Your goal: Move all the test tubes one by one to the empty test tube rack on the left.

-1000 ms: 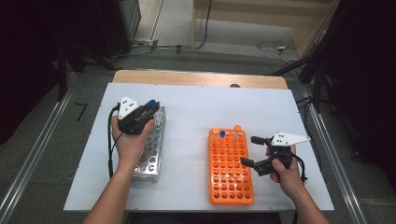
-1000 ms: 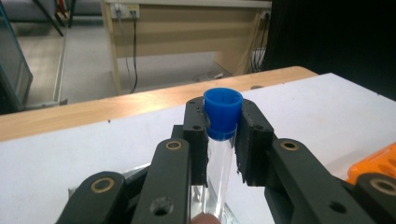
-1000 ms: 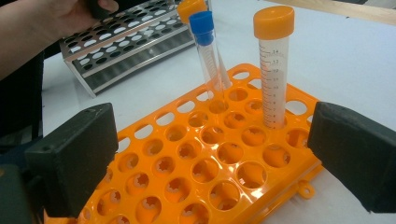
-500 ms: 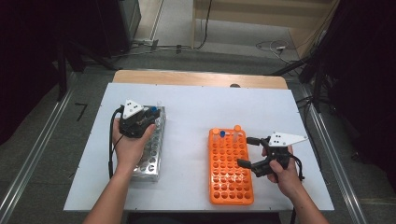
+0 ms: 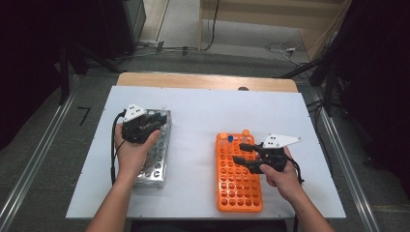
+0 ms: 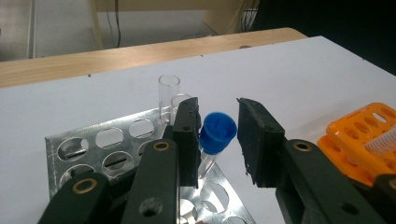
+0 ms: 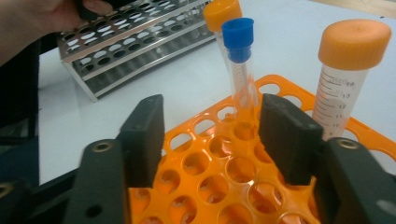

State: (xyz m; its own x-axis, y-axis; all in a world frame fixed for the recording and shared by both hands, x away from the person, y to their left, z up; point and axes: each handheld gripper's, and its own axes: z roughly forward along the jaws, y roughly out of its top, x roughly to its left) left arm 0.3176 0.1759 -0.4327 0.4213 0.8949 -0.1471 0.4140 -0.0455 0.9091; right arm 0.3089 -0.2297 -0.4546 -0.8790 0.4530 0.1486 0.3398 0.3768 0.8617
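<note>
Straddling a blue-capped tube [image 6: 216, 135] in metal rack [image 6: 88, 154], left gripper [image 6: 215, 137] spread; right gripper [image 7: 210, 140] spread above orange rack [image 7: 224, 177]

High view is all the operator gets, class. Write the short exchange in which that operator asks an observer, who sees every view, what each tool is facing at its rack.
Operator: What is the left tool lined up on?
Observer: The left tool is open, one jaw on each side of a blue-capped tube that stands in the metal rack.
Operator: And the right tool?
Observer: The right tool is open low over the orange rack, and a thin tube with a blue stopper stands just ahead, between the lines of its jaws.
</note>
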